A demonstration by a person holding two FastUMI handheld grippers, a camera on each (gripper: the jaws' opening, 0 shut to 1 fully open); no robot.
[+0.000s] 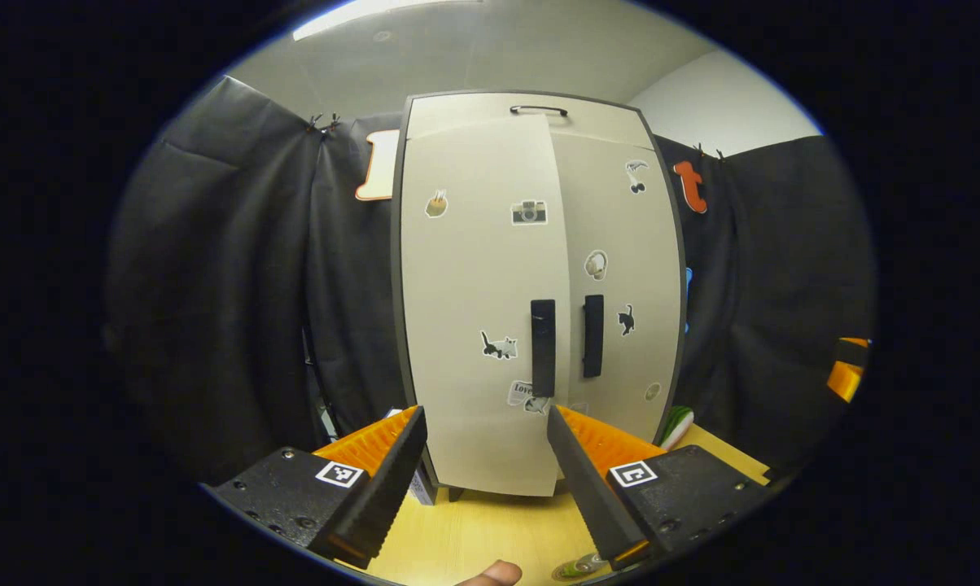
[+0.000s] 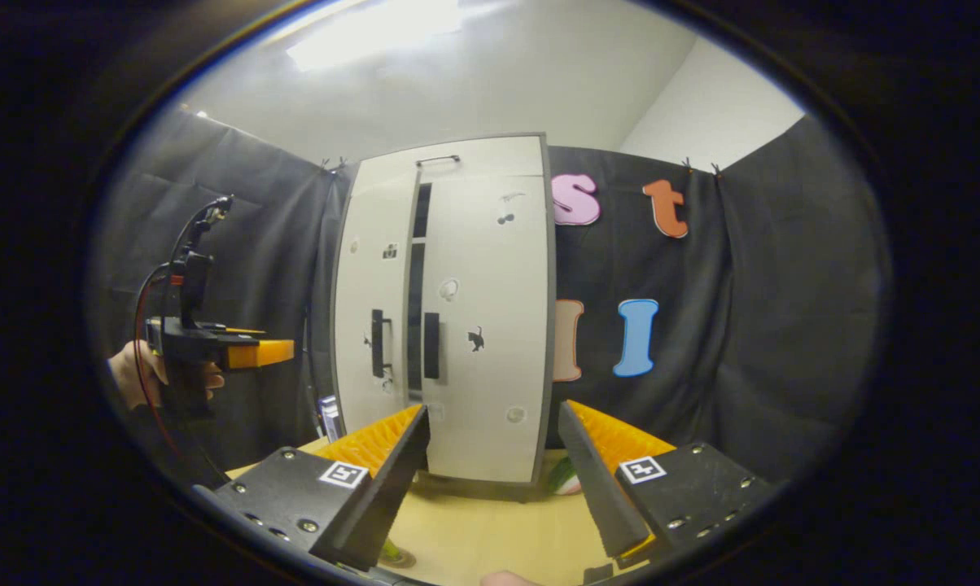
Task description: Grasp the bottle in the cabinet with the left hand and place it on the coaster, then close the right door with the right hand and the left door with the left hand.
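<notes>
Both tongs (image 1: 486,419) (image 2: 492,415) released, empty, before the cabinet (image 1: 539,293); left door (image 2: 372,325) ajar.

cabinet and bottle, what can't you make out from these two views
- Cabinet interior: hidden by the doors in the left gripper view; a dark gap between them in the right gripper view shows nothing inside.
- Bottle: cut off at the bottom edge beside the left gripper; coaster contact unclear.
- Green object: mostly hidden behind the cabinet and the right gripper.
</notes>
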